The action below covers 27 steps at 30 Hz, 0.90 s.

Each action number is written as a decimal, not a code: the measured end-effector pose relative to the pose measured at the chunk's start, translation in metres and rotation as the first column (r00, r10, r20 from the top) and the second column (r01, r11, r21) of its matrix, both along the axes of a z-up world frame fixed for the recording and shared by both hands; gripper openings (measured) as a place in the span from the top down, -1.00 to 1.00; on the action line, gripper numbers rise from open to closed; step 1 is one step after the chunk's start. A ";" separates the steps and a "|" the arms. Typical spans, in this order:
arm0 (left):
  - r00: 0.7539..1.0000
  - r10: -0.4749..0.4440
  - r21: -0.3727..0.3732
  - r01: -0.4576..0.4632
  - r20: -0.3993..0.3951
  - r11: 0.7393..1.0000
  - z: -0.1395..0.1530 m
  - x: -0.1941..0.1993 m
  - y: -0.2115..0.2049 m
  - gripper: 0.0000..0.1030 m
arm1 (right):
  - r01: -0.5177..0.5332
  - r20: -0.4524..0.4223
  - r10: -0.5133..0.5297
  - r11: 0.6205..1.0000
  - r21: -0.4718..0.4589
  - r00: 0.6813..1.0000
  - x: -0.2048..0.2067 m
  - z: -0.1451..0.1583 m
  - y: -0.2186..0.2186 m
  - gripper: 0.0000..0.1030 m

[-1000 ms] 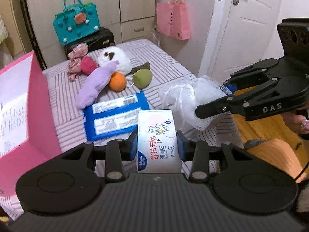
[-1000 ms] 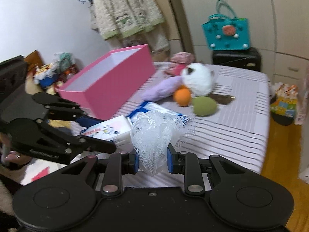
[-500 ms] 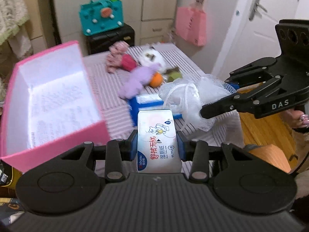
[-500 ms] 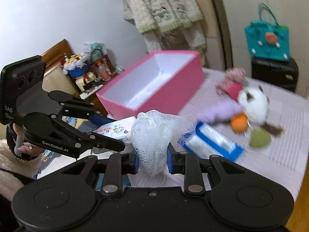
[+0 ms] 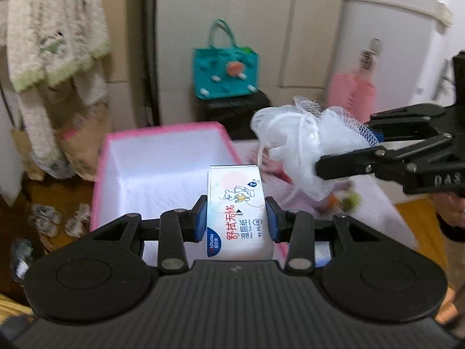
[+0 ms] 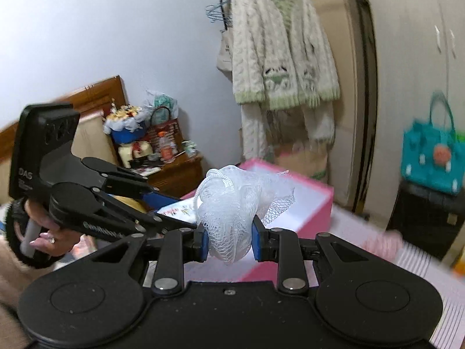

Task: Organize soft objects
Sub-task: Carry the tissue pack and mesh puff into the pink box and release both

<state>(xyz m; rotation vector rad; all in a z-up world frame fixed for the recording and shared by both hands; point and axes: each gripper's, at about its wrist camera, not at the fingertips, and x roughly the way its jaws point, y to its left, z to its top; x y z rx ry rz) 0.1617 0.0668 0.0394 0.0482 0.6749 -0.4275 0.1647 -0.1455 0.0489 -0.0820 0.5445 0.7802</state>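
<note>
- The left claw (image 5: 236, 222) is clenched on a pack of wet wipes (image 5: 237, 212), its blue pads pressing the pack's two long sides.
- The pack is white with a cartoon bear and red Chinese lettering, and it is held in the air in front of the pink box (image 5: 100, 180), overlapping the box's white interior in the left wrist view.
- The right claw (image 6: 229, 240) grips a white mesh bath pouf (image 6: 235, 203) between its blue pads; the netting bulges up and forward above the fingers, with a white cord loop at its top.
- In the left wrist view the right claw (image 5: 343, 157) comes in from the right with the bath pouf (image 5: 302, 148) at its tip, up in the air to the right of the pink box and above the wipes pack.
- In the right wrist view the left claw (image 6: 162, 209) reaches in from the left, held by a hand (image 6: 49, 234) with a ring, and the wipes pack (image 6: 181, 210) shows just beyond its fingers, near the pink box (image 6: 314, 200).
- The box is open at the top, and its white inside looks bare in the part that shows.
- A cream and green knitted cardigan (image 6: 279, 58) hangs on a hanger behind the box.
- A teal handbag (image 5: 225, 72) sits on a black case (image 5: 235, 110) by the wardrobe.
- The striped bed cover (image 5: 375, 212) beyond the pouf is blurred.
</note>
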 end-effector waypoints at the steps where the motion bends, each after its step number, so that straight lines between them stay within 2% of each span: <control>1: 0.999 0.031 -0.007 -0.031 -0.009 0.999 -0.003 0.015 0.000 0.24 | 0.005 0.015 -0.004 1.000 -0.023 1.000 0.010 -0.001 0.009 0.38; 5: 0.992 0.080 -0.006 -0.081 -0.093 0.997 -0.021 0.069 0.005 0.24 | 0.012 0.036 -0.007 0.989 -0.147 0.999 0.062 -0.017 0.048 0.39; 7: 0.987 0.118 0.023 -0.116 -0.106 0.993 -0.031 0.091 0.007 0.24 | 0.007 0.010 -0.005 0.981 -0.194 1.000 0.085 -0.031 0.060 0.39; 10: 0.971 0.201 0.098 -0.190 -0.127 0.977 -0.048 0.121 0.010 0.24 | 0.005 -0.003 -0.006 0.964 -0.264 1.000 0.105 -0.052 0.071 0.39; 11: 0.968 0.206 0.131 -0.188 -0.143 0.973 -0.055 0.131 0.011 0.24 | -0.006 -0.003 0.005 0.954 -0.298 1.000 0.110 -0.060 0.076 0.39; 13: 0.956 0.233 0.141 -0.210 -0.176 0.968 -0.062 0.147 0.017 0.24 | -0.039 -0.002 0.041 0.932 -0.359 0.999 0.114 -0.071 0.088 0.39; 19: 0.947 0.219 0.085 -0.204 -0.235 0.975 -0.078 0.163 0.025 0.24 | -0.090 0.005 0.108 0.855 -0.511 0.994 0.122 -0.089 0.110 0.36; 21: 0.942 0.225 0.094 -0.208 -0.250 0.974 -0.083 0.164 0.021 0.24 | -0.093 0.004 0.114 0.832 -0.546 0.994 0.127 -0.091 0.116 0.30; 22: 0.942 0.224 0.111 -0.202 -0.250 0.973 -0.084 0.168 0.019 0.24 | -0.088 0.004 0.109 0.825 -0.559 0.994 0.130 -0.093 0.118 0.20; 24: 0.943 0.209 0.141 -0.177 -0.258 0.974 -0.088 0.175 0.015 0.24 | -0.083 0.001 0.102 0.808 -0.583 0.995 0.137 -0.096 0.122 0.16; 27: 0.929 0.231 0.129 -0.202 -0.290 0.971 -0.090 0.182 0.021 0.24 | -0.073 0.005 0.094 0.810 -0.582 0.996 0.140 -0.098 0.121 -0.01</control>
